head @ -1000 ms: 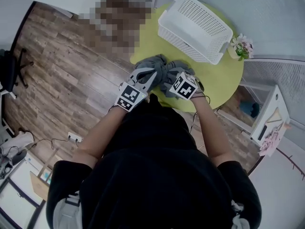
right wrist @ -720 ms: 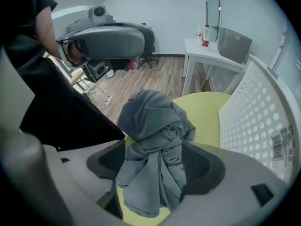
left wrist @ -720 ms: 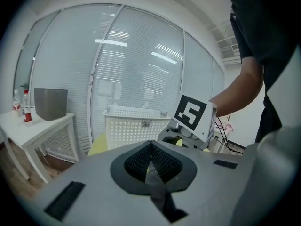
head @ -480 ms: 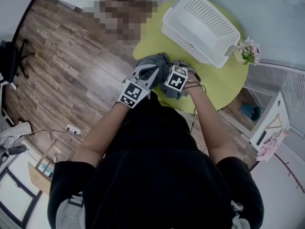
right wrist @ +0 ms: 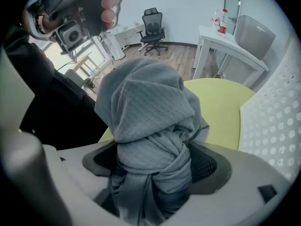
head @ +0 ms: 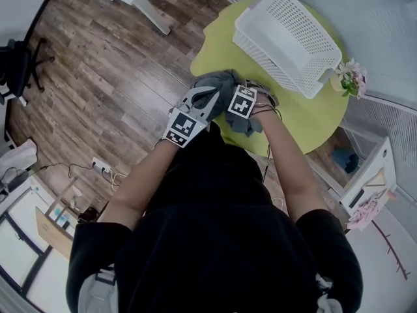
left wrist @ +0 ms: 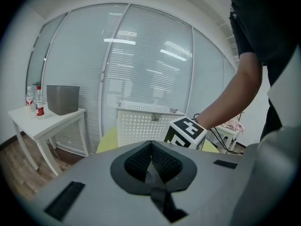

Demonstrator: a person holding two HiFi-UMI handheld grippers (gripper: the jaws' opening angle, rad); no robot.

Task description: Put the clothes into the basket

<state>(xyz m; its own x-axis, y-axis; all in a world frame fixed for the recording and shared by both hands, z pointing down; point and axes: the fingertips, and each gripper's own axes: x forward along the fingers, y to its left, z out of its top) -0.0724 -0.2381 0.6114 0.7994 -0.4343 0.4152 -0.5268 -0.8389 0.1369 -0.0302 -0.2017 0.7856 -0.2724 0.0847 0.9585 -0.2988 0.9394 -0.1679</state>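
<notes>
- While the jaws of the right gripper (right wrist: pixel 155 171) are opening, a twisted wad of the grey clothes (right wrist: pixel 148 102) is seen standing between them. The pads are judged not to be pinching it.
- The left gripper (left wrist: pixel 150 158) is noted closed, pad against pad, with nothing caught between. It is held just beside the pile, on the person's left.
- The clothes are found heaped at the near edge of the yellow-green table (head: pixel 306 119), directly in front of the person. None are seen in the basket (head: pixel 270 59).
- The basket, white and perforated, is set farther back on the same table, apart from the pile. It appears empty.
- The fabric is judged soft, light and limp, a ribbed knit with no stiffness of its own. Sagging and trailing are expected once it is lifted. Nothing about it is fragile.
- Slipping is thought likely only if a single thin fold is taken.
- A hold is best taken on the thick knotted middle of the wad, so that most of the bulk comes up together. Loose ends can be gathered by the left gripper.
- A trailing end may be caught on the basket rim or dragged against the flowers (head: pixel 350 80) beside it.
</notes>
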